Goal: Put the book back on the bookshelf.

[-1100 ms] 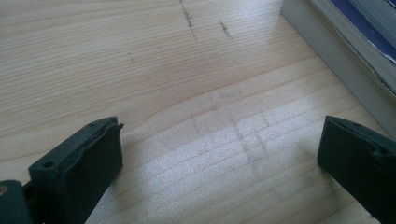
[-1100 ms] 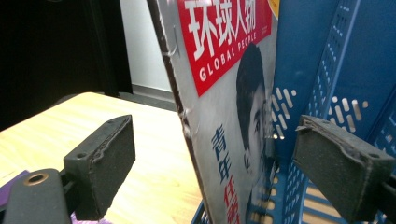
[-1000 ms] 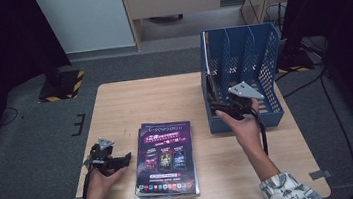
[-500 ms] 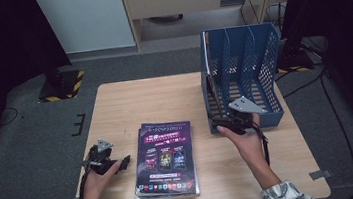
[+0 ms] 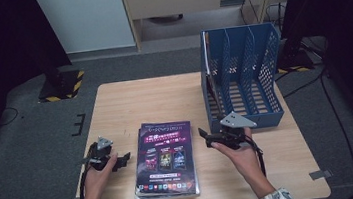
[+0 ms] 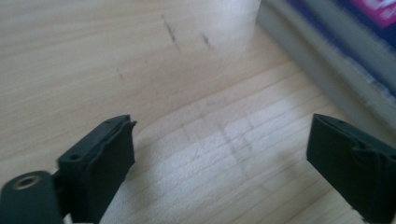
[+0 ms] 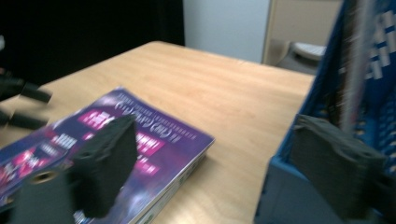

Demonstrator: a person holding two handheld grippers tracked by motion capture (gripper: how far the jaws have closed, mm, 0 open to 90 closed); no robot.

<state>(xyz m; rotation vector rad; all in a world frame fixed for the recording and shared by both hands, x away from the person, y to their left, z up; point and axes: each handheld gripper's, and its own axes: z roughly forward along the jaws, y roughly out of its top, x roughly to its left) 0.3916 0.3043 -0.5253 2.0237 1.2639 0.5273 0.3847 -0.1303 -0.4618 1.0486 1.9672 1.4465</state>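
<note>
A stack of magazines with a purple cover (image 5: pixel 165 157) lies on the wooden table (image 5: pixel 164 98), near its front edge. My left gripper (image 5: pixel 124 158) rests low just left of the stack and points at it. In the left gripper view the jaws (image 6: pixel 224 168) stand open over bare wood after closing slightly, with the stack's edge (image 6: pixel 322 56) beyond. My right gripper (image 5: pixel 203 135) hovers right of the stack, in front of the blue file rack (image 5: pixel 242 79). It is open (image 7: pixel 219 163), its jaws also just narrowed, nothing between them, the purple cover (image 7: pixel 159 135) behind.
The blue rack (image 7: pixel 280 196) has several upright slots and stands at the table's back right. A thin book (image 5: pixel 208 70) seems to stand in its leftmost slot. Bare wood lies behind the stack. Cables and dark stands sit on the floor around the table.
My right gripper has come away from the rack's front, down and toward the near edge, closer to the magazines. The left hand has stayed where it was.
</note>
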